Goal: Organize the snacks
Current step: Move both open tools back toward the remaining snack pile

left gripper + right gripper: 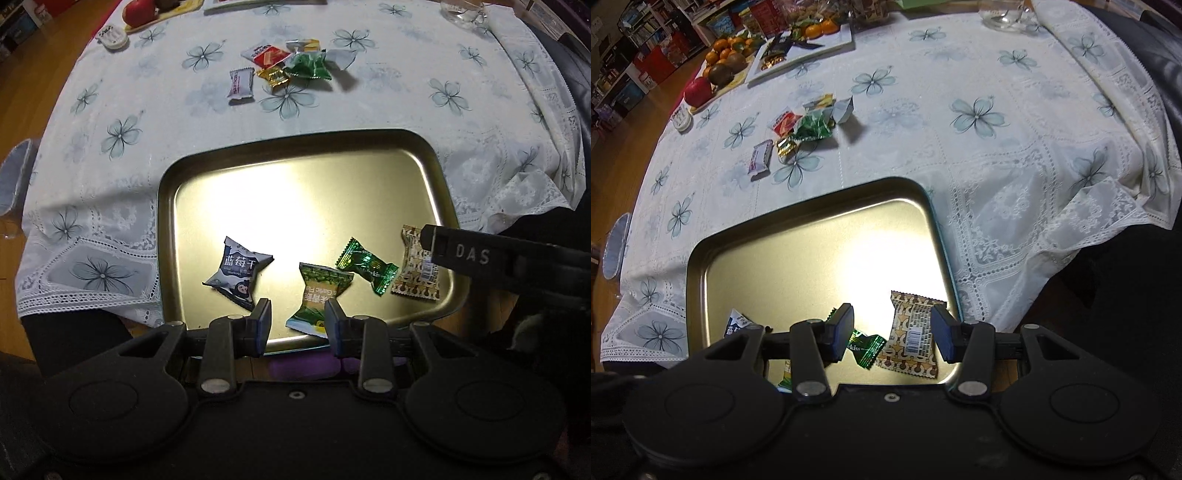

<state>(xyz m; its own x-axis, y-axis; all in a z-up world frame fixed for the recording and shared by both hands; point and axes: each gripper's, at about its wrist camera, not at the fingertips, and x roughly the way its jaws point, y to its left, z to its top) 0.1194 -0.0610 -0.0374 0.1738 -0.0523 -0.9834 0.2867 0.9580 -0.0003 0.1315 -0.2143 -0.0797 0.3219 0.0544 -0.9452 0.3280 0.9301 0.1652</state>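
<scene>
In the gold tray [168, 206] lie four snacks [241, 271]; about six more [308, 65] wait, heaped on the surface [406, 107] beyond. The task looks under halfway. Left hand-held gripper [297, 320] and right hand-held gripper [892, 331] both gape, holding nothing.

A white lace tablecloth printed with grey-blue flowers [997, 155] covers the table, its right edge bunched in folds. At the far left a red apple [698, 90] lies beside brown kiwis and orange mandarins [726, 55]. A clear glass cup [1003, 14] stands at the far edge. A small white round container [112, 37] sits near the apple; wooden floor [33, 74] shows left
</scene>
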